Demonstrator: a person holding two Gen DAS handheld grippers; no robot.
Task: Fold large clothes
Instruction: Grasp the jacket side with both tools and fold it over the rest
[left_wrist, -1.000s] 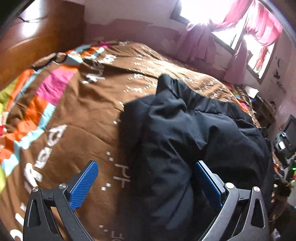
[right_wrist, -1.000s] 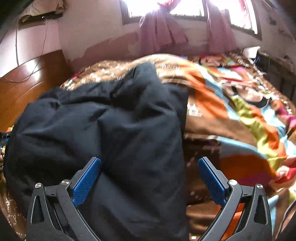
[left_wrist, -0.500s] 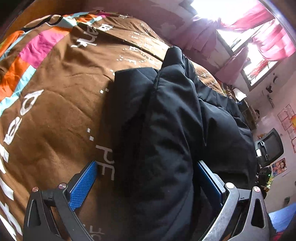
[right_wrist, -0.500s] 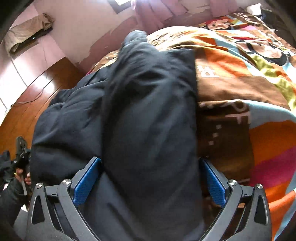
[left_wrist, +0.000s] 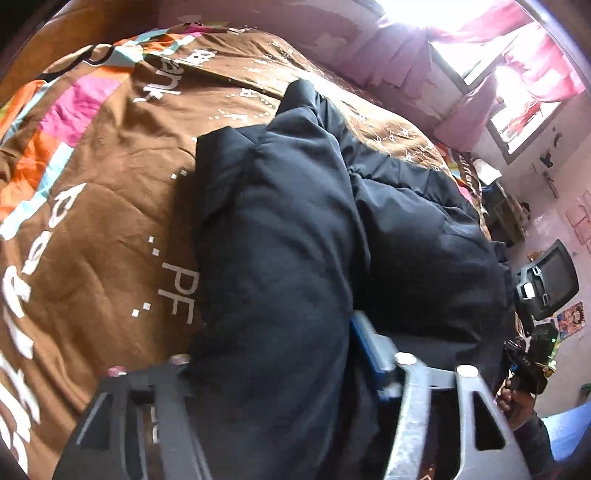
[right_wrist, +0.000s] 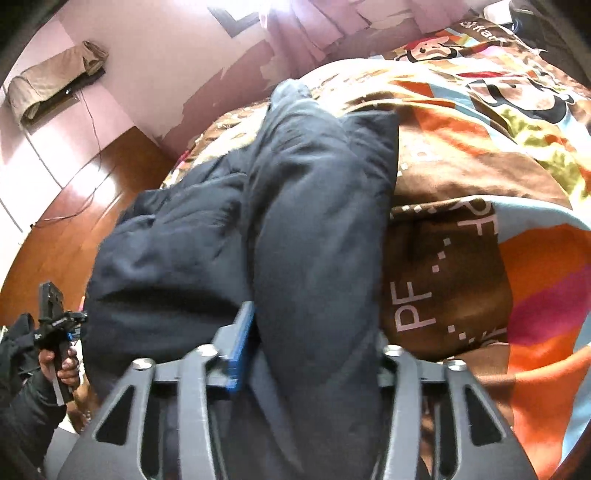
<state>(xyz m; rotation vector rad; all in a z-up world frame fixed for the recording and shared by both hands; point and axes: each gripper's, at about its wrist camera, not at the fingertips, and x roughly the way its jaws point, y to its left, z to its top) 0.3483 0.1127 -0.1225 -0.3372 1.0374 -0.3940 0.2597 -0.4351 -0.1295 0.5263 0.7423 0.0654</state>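
Brown lettered bedspread (left_wrist: 110, 229) covers the bed, with a black padded jacket (left_wrist: 295, 240) heaped on it. Nearest, left gripper (left_wrist: 273, 354) and right gripper (right_wrist: 314, 347) each pinch a jacket fold. Beyond the jacket, pink curtains (left_wrist: 535, 74) hang.

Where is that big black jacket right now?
The black jacket lies bunched on the brown patterned bedspread, beside its "PF" lettering, with a thick fold pinched in both the left gripper and the right gripper.

The puffy black padded jacket (left_wrist: 280, 258) buries the left tongs' (left_wrist: 273, 354) left blue pad and, at lower centre of the right view, the right tongs' (right_wrist: 314, 347) right pad; its near end runs off the bottom edge.
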